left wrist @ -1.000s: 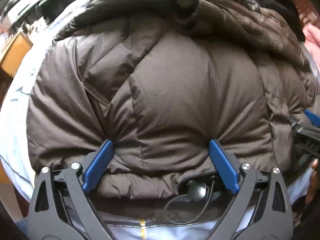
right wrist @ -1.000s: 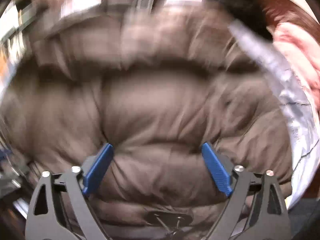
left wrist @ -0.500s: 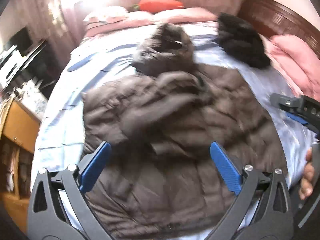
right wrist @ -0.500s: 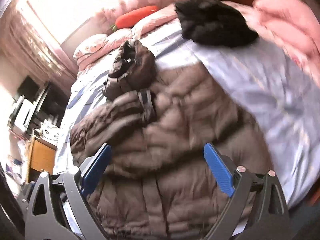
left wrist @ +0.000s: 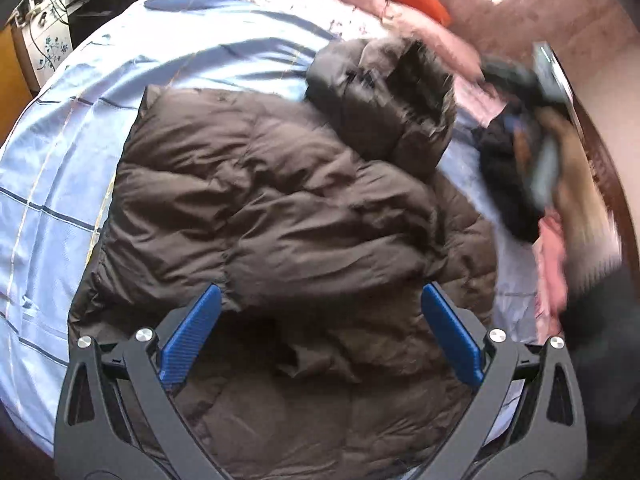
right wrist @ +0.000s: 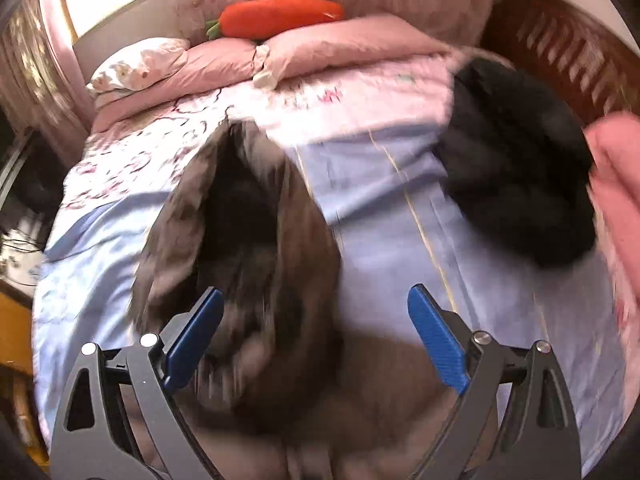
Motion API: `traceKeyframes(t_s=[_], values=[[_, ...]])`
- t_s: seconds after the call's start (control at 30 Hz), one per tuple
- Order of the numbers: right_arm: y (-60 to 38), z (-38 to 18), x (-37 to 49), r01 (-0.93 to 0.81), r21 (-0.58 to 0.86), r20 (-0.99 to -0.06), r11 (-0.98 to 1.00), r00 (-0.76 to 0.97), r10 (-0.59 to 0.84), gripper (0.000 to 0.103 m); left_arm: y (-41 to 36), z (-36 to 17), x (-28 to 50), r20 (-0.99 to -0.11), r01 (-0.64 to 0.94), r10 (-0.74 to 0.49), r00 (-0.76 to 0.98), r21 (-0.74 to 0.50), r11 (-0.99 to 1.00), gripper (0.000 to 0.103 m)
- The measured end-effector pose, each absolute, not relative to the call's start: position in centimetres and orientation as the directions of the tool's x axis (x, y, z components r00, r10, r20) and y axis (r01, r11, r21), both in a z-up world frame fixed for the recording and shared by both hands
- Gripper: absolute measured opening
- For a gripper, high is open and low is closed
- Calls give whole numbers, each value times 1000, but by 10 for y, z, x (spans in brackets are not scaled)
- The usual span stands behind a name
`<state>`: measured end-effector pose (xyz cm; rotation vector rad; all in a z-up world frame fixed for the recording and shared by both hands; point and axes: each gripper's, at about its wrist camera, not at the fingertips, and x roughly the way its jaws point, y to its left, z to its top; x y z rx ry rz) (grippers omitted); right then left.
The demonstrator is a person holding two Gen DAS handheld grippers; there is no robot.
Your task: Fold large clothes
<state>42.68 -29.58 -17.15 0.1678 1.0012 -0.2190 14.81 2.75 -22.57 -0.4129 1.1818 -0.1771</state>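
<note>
A brown puffer jacket [left wrist: 280, 220] lies folded over on the pale blue bedsheet [left wrist: 60, 152]. Its fur-trimmed hood [left wrist: 400, 96] points toward the pillows. My left gripper [left wrist: 320, 336] is open and empty above the jacket's near part. My right gripper [right wrist: 314, 336] is open and empty above the hood [right wrist: 240, 232], which is blurred in the right wrist view. The right gripper also shows as a blurred shape in the left wrist view [left wrist: 536, 120], beyond the hood at the right.
A black fluffy garment [right wrist: 520, 176] lies on the bed to the right of the hood. Pink pillows [right wrist: 320, 48] and an orange carrot plush [right wrist: 280, 16] sit at the head. A wooden headboard [right wrist: 560, 48] is at the right, a cabinet [left wrist: 40, 40] at the left.
Both grippers have lifted away from the jacket and stayed open. The right gripper has swung forward over the hood. The left view now takes in the whole jacket.
</note>
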Motion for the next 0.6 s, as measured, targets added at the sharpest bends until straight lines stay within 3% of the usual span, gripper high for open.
traceKeyframes(t_s=[0.13,0.17,0.23,0.27,0.33,0.47,0.6], values=[[-284,-207,490,247,-109,-862,963,458,-215,94,16,-252,163,-879,-69,-358,314,-397,915,101],[-283,-224,503,241,-128,-872,962,435,-225,90,12,-255,166,-883,-53,-359,302,-392,919,101],[-284,-242,514,219,-113,-880,969,430,-200,46,2,-262,170,-901,10,-314,299,-326,945,101],[-285,-246,515,223,-112,-887,968,417,-199,6,0,-264,170,-910,27,-282,303,-288,957,101],[-295,-244,510,255,-37,-877,966,455,-154,6,1,-269,174,-925,37,-224,309,-223,974,101],[-312,-203,480,227,135,-794,964,607,-32,4,22,-272,182,-919,-23,-233,318,-253,967,101],[-330,-139,409,20,387,-635,922,731,251,4,41,-265,182,-915,-97,-211,344,-258,961,101]])
